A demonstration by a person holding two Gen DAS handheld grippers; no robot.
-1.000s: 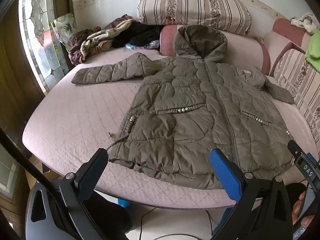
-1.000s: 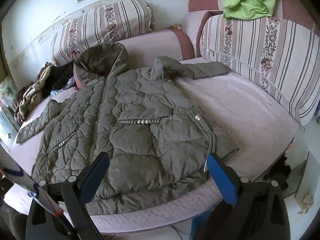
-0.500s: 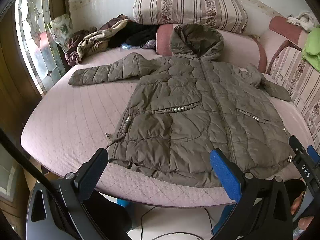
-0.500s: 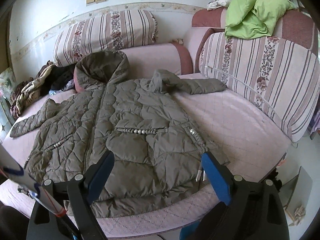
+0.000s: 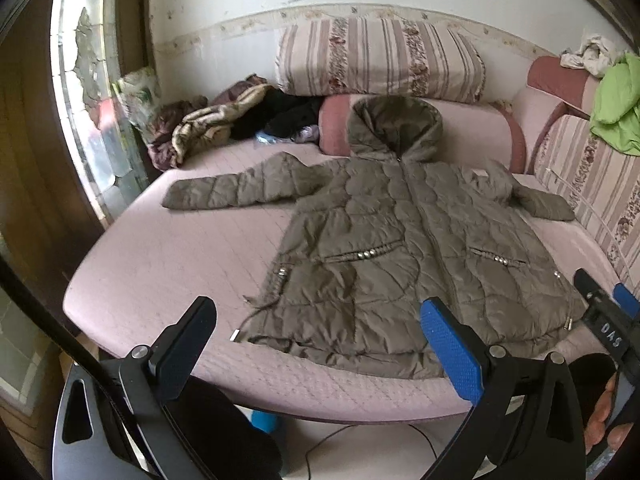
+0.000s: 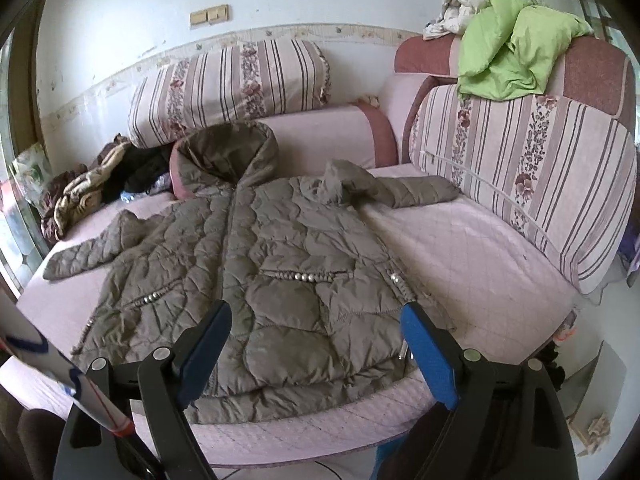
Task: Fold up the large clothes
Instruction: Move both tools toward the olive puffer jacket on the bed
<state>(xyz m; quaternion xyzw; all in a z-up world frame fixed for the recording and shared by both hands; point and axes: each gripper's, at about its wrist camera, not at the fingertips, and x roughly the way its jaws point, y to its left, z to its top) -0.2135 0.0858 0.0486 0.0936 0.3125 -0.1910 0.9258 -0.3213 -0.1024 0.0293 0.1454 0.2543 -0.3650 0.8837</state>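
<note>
An olive quilted hooded jacket [image 5: 380, 248] lies face up and zipped on the pink bed [image 5: 160, 264], hood toward the cushions and both sleeves spread out. My left gripper [image 5: 316, 308] hangs open in front of the jacket's hem, apart from it, with nothing between its fingers. In the right wrist view the same jacket [image 6: 260, 248] fills the middle of the bed [image 6: 460, 248]. My right gripper [image 6: 316, 308] is open over the near hem and holds nothing. That right gripper [image 5: 608, 320] also shows at the right edge of the left wrist view.
Striped cushions [image 5: 380, 60] line the back and right side [image 6: 520, 168]. A pile of clothes [image 5: 208, 128] lies at the back left by a window [image 5: 92, 80]. A green garment [image 6: 512, 48] drapes over the right backrest. A cable [image 5: 340, 440] lies on the floor below.
Both grippers have drawn back and risen from the hem, so the jacket looks smaller and more wall shows. The right gripper's jaws have narrowed slightly. The jacket has not moved.
</note>
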